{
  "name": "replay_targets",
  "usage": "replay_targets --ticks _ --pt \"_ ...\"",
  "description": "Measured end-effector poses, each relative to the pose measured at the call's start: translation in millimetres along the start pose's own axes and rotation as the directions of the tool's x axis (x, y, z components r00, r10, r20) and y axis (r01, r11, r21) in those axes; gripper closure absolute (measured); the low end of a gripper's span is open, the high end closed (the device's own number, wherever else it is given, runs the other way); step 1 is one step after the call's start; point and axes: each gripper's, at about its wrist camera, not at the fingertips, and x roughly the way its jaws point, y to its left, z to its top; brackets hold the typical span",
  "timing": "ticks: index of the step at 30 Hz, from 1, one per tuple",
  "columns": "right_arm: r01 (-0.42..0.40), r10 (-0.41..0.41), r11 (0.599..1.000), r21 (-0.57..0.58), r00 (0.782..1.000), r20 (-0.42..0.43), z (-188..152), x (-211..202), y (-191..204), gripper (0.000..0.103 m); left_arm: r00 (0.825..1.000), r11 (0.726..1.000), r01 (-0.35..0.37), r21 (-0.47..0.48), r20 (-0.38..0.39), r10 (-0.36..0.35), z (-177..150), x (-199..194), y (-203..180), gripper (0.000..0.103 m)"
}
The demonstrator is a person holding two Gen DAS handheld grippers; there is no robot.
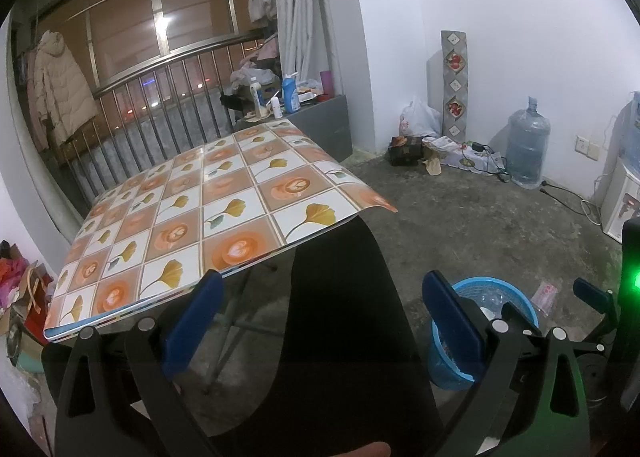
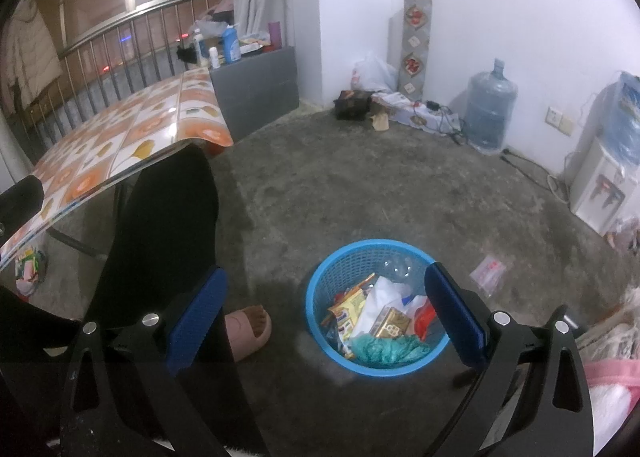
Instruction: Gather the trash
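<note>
A seated person, dark-trousered leg (image 2: 160, 225) stretched under a folding worktop (image 1: 224, 193) covered in a ginkgo-and-coffee patterned cloth, holds a two-finger tool in each hand over a bare concrete floor. At left, the left tool (image 1: 320, 321) hangs with its blue pads spread wide and nothing between them, pointed past the worktop's near edge, whose top shows no litter from this angle. Right of it, the right tool (image 2: 326, 317) is likewise fully spread and empty-handed, hovering above a blue plastic wastebasket (image 2: 320, 277) that already holds snack wrappers (image 2: 352, 309), a small gold carton (image 2: 394, 321), white paper and crumpled teal plastic (image 2: 384, 349). Farther right, a clear wrapper with red print (image 2: 490, 273) lies flat on the floor just beyond the basket, its long axis running diagonally away from the camera toward the white water dispenser (image 2: 600, 193). That wrapper appears to be the nearest loose piece; it sits ahead and to the right of the right tool, making that hand the closer one, and the pads would likely need turning to close across its narrow width. Other scraps (image 2: 30, 261) lie under the worktop at far left.
</note>
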Motion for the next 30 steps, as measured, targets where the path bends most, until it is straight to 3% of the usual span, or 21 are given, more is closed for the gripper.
replay_targets --ticks 30 --pt "0.003 -0.003 1.0 -0.002 1.0 -0.003 -1.0 1.1 2.1 0.008 0.999 1.0 0.03 0.005 -0.026 -0.03 -1.9 5.1 -5.9 0.005"
